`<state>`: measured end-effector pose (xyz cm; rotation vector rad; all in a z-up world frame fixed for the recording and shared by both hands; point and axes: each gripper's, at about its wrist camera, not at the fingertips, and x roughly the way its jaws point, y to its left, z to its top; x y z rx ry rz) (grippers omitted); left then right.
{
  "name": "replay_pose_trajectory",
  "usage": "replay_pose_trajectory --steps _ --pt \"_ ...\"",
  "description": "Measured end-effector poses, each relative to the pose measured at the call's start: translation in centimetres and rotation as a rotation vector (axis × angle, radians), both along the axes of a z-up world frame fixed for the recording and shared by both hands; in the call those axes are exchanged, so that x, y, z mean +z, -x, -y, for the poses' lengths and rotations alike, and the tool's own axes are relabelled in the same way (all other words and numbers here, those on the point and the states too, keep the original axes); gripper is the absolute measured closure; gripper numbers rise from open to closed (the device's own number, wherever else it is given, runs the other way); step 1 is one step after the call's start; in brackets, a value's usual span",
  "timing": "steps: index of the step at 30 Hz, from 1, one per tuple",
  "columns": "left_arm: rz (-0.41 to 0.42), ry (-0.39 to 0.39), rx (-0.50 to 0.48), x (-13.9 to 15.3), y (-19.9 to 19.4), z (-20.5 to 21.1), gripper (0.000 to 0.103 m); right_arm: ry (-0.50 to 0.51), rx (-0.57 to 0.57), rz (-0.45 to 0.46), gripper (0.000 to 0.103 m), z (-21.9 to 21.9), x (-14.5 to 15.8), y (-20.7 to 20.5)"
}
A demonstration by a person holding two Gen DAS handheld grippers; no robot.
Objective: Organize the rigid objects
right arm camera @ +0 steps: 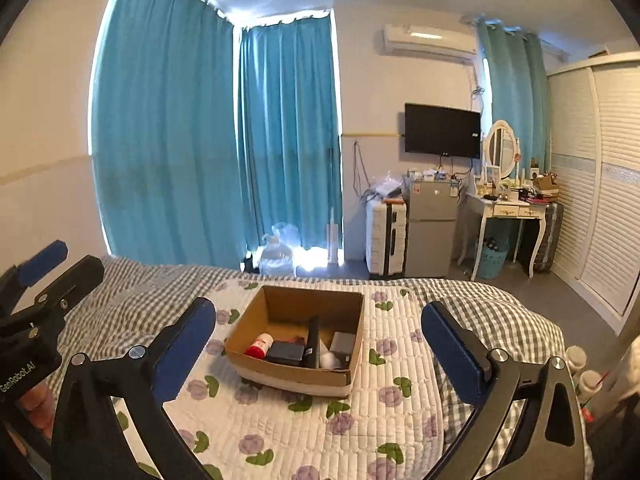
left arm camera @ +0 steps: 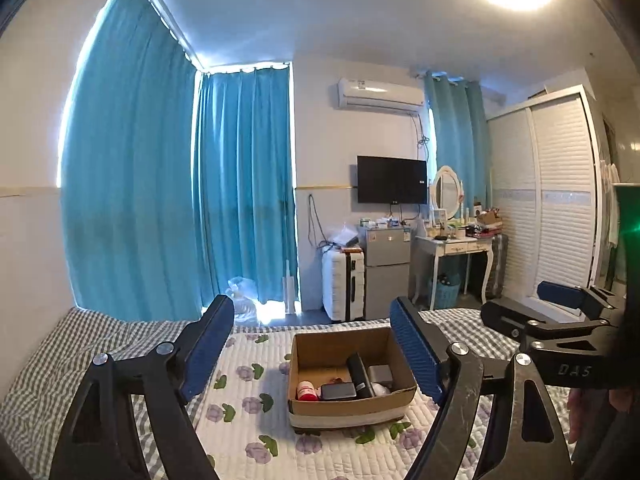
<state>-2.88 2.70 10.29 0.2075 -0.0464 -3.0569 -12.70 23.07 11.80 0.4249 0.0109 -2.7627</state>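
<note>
On the quilted bed (right arm camera: 400,420), straight ahead of both tools, sits the cardboard box (right arm camera: 298,334) of objects; left tool (left arm camera: 312,344) and right tool (right arm camera: 318,336) gape wide, empty, about equally near.

The right gripper (left arm camera: 560,312) body reads "DAS"; the left gripper (right arm camera: 44,276) body reads "GenRobot.AI". Other labels are unreadable.

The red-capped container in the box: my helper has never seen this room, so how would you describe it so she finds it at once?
On the flowered quilt sits an open cardboard box. Inside, at its near left corner, lies the red-capped container, tipped on its side beside a flat black case. It is the only red and white thing among dark and grey items.
</note>
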Motion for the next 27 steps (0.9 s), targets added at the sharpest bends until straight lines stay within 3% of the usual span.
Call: replay_pose_trajectory --steps 4,9,16,19,23,27 --pt "-0.010 0.046 0.029 -2.5 0.6 -1.0 0.020 -0.010 0.001 -0.056 0.000 0.4 -2.9 -0.5" --pt "-0.009 0.005 0.071 -7.0 2.4 -0.4 0.020 -0.031 -0.012 -0.160 0.000 0.9 -7.6 0.2" --pt "0.097 -0.027 0.098 -13.7 4.1 0.6 0.020 -0.085 -0.064 -0.025 0.000 1.5 -15.8 3.0" --pt "0.105 -0.001 0.091 -14.3 4.4 0.2 0.020 -0.101 -0.065 -0.035 0.000 1.8 -16.2 3.0" --pt "0.056 -0.014 0.093 -14.4 3.4 0.3 0.020 -0.098 -0.070 -0.071 0.000 1.8 -16.0 2.6" --pt "0.070 -0.032 0.108 -14.4 3.5 1.0 0.020 -0.091 -0.067 -0.079 0.000 1.7 -16.0 2.2"
